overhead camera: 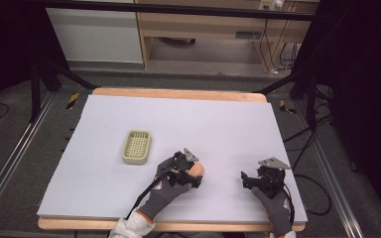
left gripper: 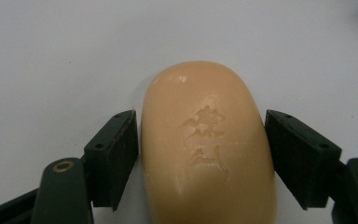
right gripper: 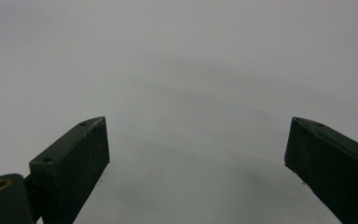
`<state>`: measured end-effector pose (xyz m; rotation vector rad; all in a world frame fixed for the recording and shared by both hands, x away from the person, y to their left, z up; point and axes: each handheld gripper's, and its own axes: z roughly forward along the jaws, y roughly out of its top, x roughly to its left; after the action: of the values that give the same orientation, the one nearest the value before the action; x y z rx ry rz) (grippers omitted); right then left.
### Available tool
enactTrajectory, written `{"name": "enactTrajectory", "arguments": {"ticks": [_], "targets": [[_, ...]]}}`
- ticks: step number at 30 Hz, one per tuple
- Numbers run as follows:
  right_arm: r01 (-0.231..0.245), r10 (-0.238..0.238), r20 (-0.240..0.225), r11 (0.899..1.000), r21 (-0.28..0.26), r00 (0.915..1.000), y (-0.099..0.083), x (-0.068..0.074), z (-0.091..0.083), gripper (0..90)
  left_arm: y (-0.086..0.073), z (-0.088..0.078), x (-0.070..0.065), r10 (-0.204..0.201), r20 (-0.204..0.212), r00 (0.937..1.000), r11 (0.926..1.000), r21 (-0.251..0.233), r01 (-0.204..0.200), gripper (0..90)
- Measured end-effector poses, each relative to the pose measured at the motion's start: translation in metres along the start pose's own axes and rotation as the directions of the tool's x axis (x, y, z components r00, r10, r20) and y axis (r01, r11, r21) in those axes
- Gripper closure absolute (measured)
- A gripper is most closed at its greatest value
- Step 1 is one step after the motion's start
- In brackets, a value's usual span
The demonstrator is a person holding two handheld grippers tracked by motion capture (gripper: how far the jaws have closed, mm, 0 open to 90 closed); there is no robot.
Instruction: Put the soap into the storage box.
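Left gripper [left gripper: 200, 154] has its two black jaws on each side of a soap [left gripper: 207, 144]. One jaw sits right against one long side of the soap, and the other jaw sits right against the other long side, so the soap fills the gap between them. I cannot tell how hard the jaws press. The soap is a smooth, light brown bar with round ends and some marks stamped into its top. It lies flat on the white sheet [left gripper: 51, 56], and its far end sticks out past the jaw tips. In the high view the left gripper [overhead camera: 191, 171] is near the front of the table, a bit left of the middle, held by a hand in a grey glove [overhead camera: 166, 193]. A little of the soap [overhead camera: 197, 169] peeks out on its right side. Just up and to the left of it, close by but not touching, sits a small pale green basket [overhead camera: 137, 147] with a grid bottom. The basket has nothing in it. Right gripper [right gripper: 196, 154] has its jaws spread wide apart, with nothing between them, just the white sheet below. In the high view the right gripper [overhead camera: 248, 179] is well off to the right of the soap, near the front edge, held by the other gloved hand [overhead camera: 275, 203]. The white sheet [overhead camera: 178, 119] covers most of a wooden table [overhead camera: 178, 92].
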<state>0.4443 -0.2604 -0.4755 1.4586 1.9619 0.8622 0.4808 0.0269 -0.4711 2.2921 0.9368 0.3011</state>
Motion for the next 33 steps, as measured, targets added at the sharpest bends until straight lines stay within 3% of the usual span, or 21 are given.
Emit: {"name": "enactTrajectory", "arguments": {"ticks": [20,33], "targets": [[0.002,-0.002,-0.002,1.000,0.002,1.0000,0.000,0.000,0.001,6.8,0.000,-0.001,-0.002,-0.012,-0.014,0.9998,0.9999,0.004,0.012,31.1],[0.005,-0.005,0.001,1.000,0.000,1.0000,0.000,0.000,0.001,6.7,0.003,-0.025,0.003,-0.016,-0.005,0.9999,0.9991,-0.038,0.016,31.4]]}}
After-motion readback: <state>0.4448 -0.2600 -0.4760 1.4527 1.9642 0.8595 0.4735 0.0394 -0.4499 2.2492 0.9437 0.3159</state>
